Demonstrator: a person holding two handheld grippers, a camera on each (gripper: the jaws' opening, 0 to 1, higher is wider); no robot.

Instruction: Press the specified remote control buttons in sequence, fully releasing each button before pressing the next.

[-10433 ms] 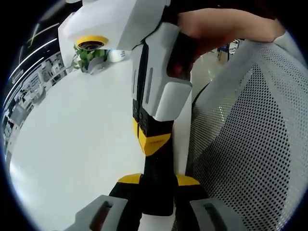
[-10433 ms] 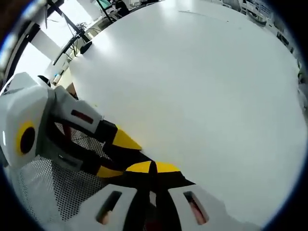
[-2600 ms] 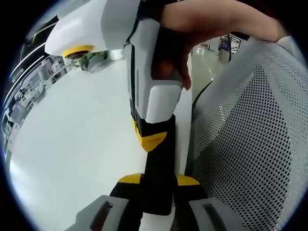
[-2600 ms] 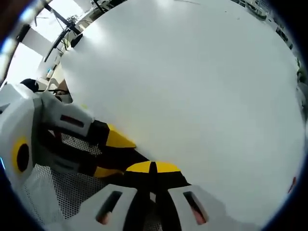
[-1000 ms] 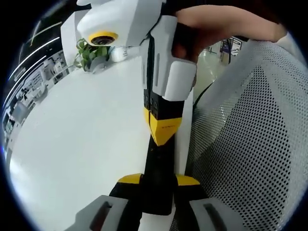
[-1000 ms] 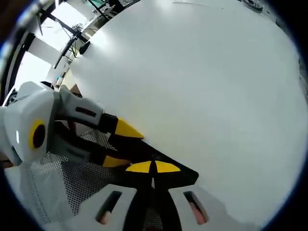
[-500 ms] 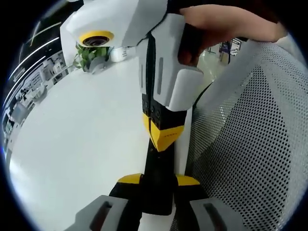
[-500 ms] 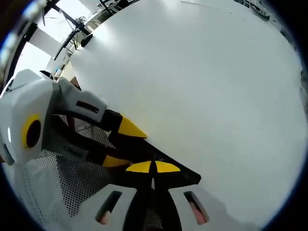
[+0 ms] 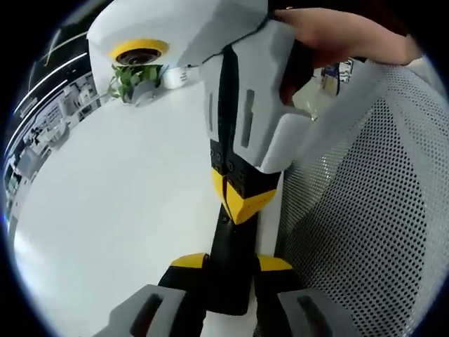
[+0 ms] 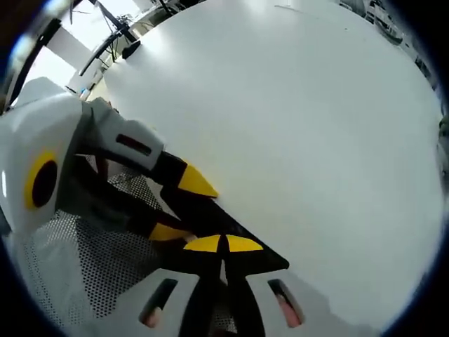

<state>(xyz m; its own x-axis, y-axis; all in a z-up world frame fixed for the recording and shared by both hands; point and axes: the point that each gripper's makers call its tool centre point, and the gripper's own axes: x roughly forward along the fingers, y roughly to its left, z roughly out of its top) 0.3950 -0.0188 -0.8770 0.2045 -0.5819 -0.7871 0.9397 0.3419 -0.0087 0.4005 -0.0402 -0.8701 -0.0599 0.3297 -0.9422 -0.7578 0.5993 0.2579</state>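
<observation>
Two tongs meet at the table (image 9: 105,203) edge: left tongs (image 9: 223,263) clamp the black remote (image 9: 231,270); right tongs (image 10: 223,244), clenched, press their tips onto it. Risk: an off-centre push could tip it over the mesh chair (image 9: 365,210).

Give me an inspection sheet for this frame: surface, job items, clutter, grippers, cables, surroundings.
Surface: white table, bare where visible.
Job's things: black remote clamped between the left gripper's yellow-tipped fingers, at the table edge.
Clutter: small green plant and a white object beside it at the far edge.
Grippers: right gripper shut, its tip on the remote's upper face; a hand holds it. Left gripper shut on the remote.
Cables: nothing seen.
Surroundings: white mesh chair back beside the table; office furniture beyond, blurred.
</observation>
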